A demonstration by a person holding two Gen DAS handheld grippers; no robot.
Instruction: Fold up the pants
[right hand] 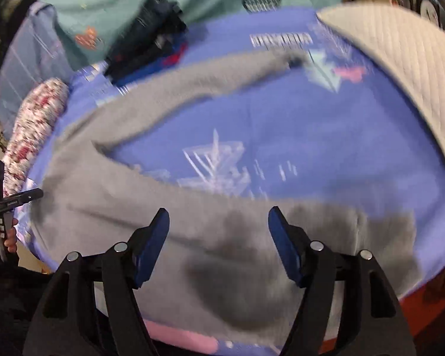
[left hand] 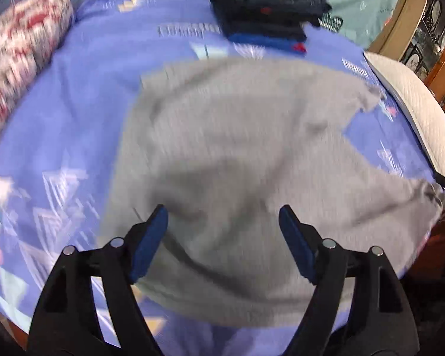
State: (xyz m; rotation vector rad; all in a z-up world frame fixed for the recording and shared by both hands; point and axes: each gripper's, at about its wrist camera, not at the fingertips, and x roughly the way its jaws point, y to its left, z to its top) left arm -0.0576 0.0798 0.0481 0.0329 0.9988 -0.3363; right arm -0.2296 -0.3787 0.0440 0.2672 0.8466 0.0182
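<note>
Item: grey pants (left hand: 237, 154), spread flat on a bed with a blue patterned sheet (left hand: 74, 112), filling the centre of the left wrist view; in the right wrist view the two legs (right hand: 192, 80) part in a V, one running to the upper right of the frame, the other across the lower half. Item: left claw (left hand: 222, 231), fingers spread wide, hovering over the grey cloth at lower centre, pinching nothing. Item: right claw (right hand: 218, 237), likewise spread, above the nearer leg, empty. Item: stack of dark folded clothes (left hand: 264, 14), top centre, apart from the pants. Item: red-and-white patterned cushion (left hand: 20, 47), upper left. Item: white quilted mattress edge (left hand: 412, 112), right side. Condition: both views blurred, so seams and waistband cannot be made out. Risks, as judged: with the legs splayed, closing on one layer or on a single leg would drag the pants askew and leave a crooked fold; a claw biting too deep could catch the sheet along with the cloth and lift both; a hasty grasp might miss the hem altogether.
</note>
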